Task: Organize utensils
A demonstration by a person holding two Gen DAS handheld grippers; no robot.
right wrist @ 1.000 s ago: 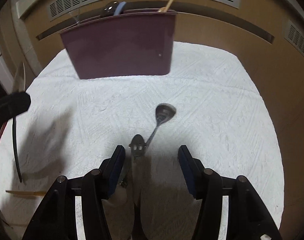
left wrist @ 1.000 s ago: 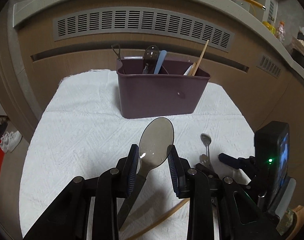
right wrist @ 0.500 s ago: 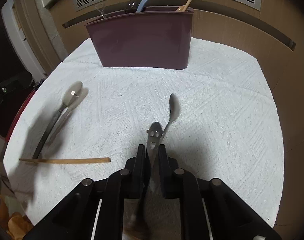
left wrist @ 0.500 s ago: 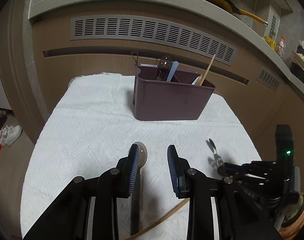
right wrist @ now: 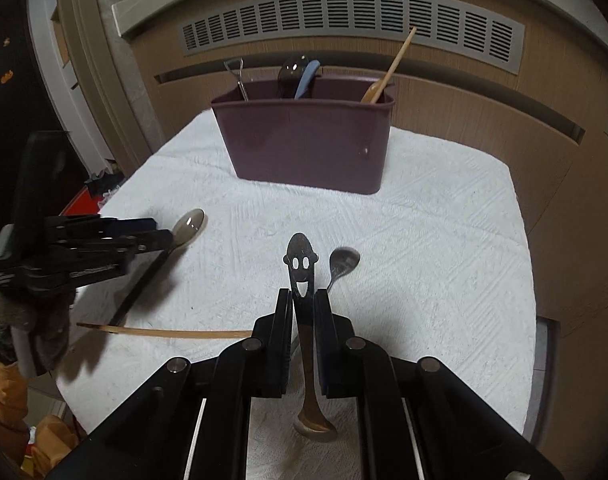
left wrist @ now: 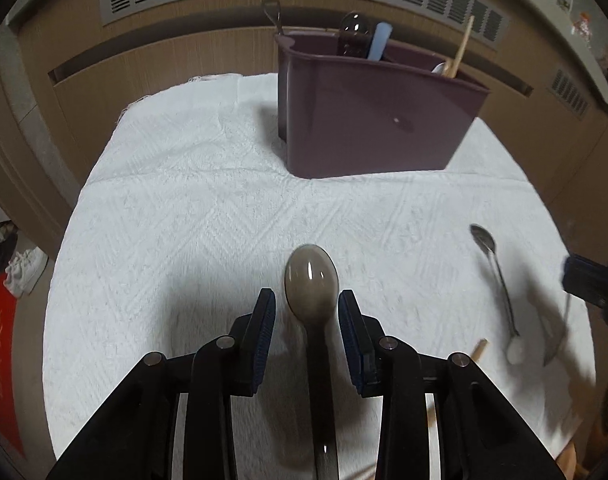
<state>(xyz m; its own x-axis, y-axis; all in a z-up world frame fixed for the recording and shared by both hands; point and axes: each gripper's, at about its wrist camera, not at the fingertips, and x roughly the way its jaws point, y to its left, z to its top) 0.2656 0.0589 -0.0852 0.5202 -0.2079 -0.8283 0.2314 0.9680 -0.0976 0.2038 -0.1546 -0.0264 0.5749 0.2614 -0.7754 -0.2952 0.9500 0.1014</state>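
Observation:
A dark translucent spoon (left wrist: 311,280) lies flat on the white cloth (left wrist: 192,216). My left gripper (left wrist: 305,304) hangs low over it with its jaws opening, one pad on each side of the spoon's neck and neither pressing. My right gripper (right wrist: 304,300) is shut on a metal spoon with a smiling face cut in its handle (right wrist: 300,260), held off the cloth with the bowl hanging below. A second metal spoon (right wrist: 342,264) and a wooden chopstick (right wrist: 164,333) lie loose. The purple utensil caddy (right wrist: 308,148) stands at the back.
The caddy holds a dark spoon, a blue handle, a wooden chopstick and a metal-handled utensil. A wood-panelled wall with a vent grille (right wrist: 344,24) rises behind the table. The cloth ends at the table's rounded edges; shoes (left wrist: 24,272) lie on the floor at left.
The left gripper has let the dark spoon down onto the cloth and sunk close over it. The right gripper has shut on the smiley-handled spoon and lifted it.

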